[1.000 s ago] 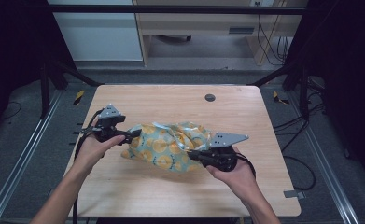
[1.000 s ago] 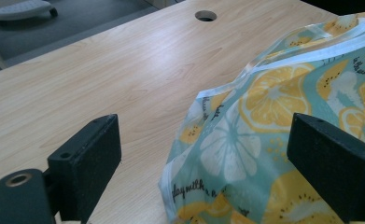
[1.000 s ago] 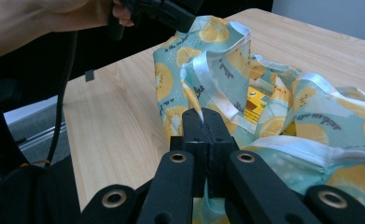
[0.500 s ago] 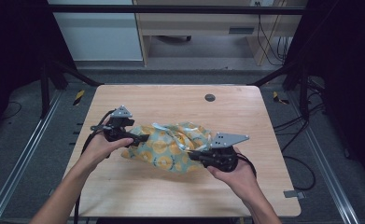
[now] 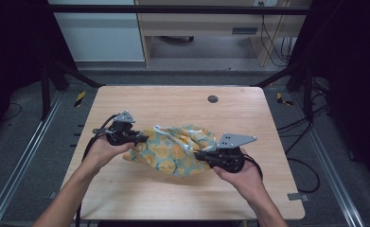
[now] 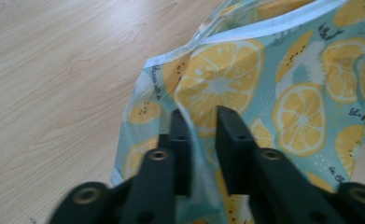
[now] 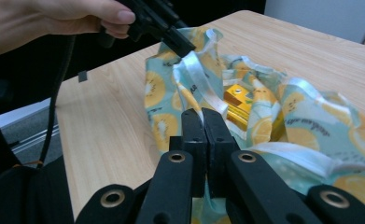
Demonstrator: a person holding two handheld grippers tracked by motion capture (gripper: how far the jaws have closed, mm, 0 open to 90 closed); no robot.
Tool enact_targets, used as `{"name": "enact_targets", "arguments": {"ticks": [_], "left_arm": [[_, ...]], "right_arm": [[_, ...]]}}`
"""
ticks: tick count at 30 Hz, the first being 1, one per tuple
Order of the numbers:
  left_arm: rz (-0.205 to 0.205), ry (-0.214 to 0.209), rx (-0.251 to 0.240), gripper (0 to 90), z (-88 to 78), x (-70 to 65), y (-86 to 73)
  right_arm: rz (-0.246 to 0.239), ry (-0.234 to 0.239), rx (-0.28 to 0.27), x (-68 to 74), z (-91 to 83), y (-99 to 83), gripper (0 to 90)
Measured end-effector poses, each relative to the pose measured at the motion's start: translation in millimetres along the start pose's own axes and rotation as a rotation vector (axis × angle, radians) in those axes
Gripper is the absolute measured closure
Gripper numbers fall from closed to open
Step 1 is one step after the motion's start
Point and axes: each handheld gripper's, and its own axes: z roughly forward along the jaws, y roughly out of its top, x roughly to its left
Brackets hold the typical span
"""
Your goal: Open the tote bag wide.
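A lemon-print cloth bag [image 5: 175, 149] lies crumpled at the middle of the wooden table [image 5: 173, 198], stretched between the two grippers. From the bag's centre in the high view, the left gripper [image 5: 137, 138] sits at about 9 o'clock and the right gripper [image 5: 199, 155] at about 4 o'clock, each held in a hand: the left hand [image 5: 102, 150] comes in from 7 o'clock, the right hand [image 5: 242, 176] from 5 o'clock.

In the left gripper view the left gripper [image 6: 203, 116] has its jaws slightly apart, with a fold of the bag's [image 6: 264, 84] hemmed edge running between them; whether they press on the cloth I cannot tell.

In the right gripper view the right gripper [image 7: 202, 116] has its jaws pressed together on the bag's [image 7: 301, 121] white-trimmed rim. The bag's mouth gapes just beyond, and a yellow box [image 7: 238, 105] shows inside it. At 11 o'clock in that view the left gripper [image 7: 178, 44] meets the far rim.

A small dark round fitting [image 5: 213, 99] sits in the table at 12 o'clock, well apart from the bag.
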Motion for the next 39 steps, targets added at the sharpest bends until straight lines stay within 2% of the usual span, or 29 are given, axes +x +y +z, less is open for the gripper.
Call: {"name": "enact_targets", "arguments": {"ticks": [2,4,12,19,22,25,30,33,39], "left_arm": [[0.005,-0.009,0.005,87.9,-2.3,-0.5,0.5],[0.011,-0.015,0.007,90.0,-5.8,-1.2,1.7],[0.032,-0.038,-0.028,90.0,-28.6,-11.6,6.9],[0.057,-0.07,-0.056,90.0,-45.0,-21.9,4.1],[0.064,-0.095,-0.094,90.0,-52.0,-29.5,2.0],[0.082,-0.094,-0.104,90.0,-56.3,-35.0,2.0],[0.096,-0.135,-0.15,90.0,-68.7,-47.6,4.2],[0.12,-0.156,-0.139,90.0,-69.9,-55.1,0.7],[0.146,-0.207,-0.095,90.0,-60.7,-64.4,-18.3]], "right_arm": [[0.004,-0.005,-0.004,-2.8,-0.8,0.5,89.1],[0.009,-0.014,-0.008,-5.0,-1.9,1.8,89.2],[-0.005,-0.041,-0.023,-7.3,-10.8,8.8,89.2],[-0.007,-0.055,-0.031,-8.0,-18.4,8.4,89.2],[-0.01,-0.06,-0.027,-7.4,-20.5,5.5,89.2],[-0.016,-0.072,-0.031,-6.7,-25.0,2.8,89.1],[-0.018,-0.078,-0.05,-5.3,-35.0,3.9,89.0],[-0.021,-0.075,-0.057,-2.7,-39.8,3.7,89.0],[-0.018,-0.07,-0.014,0.5,-38.0,-12.2,89.0]]}}
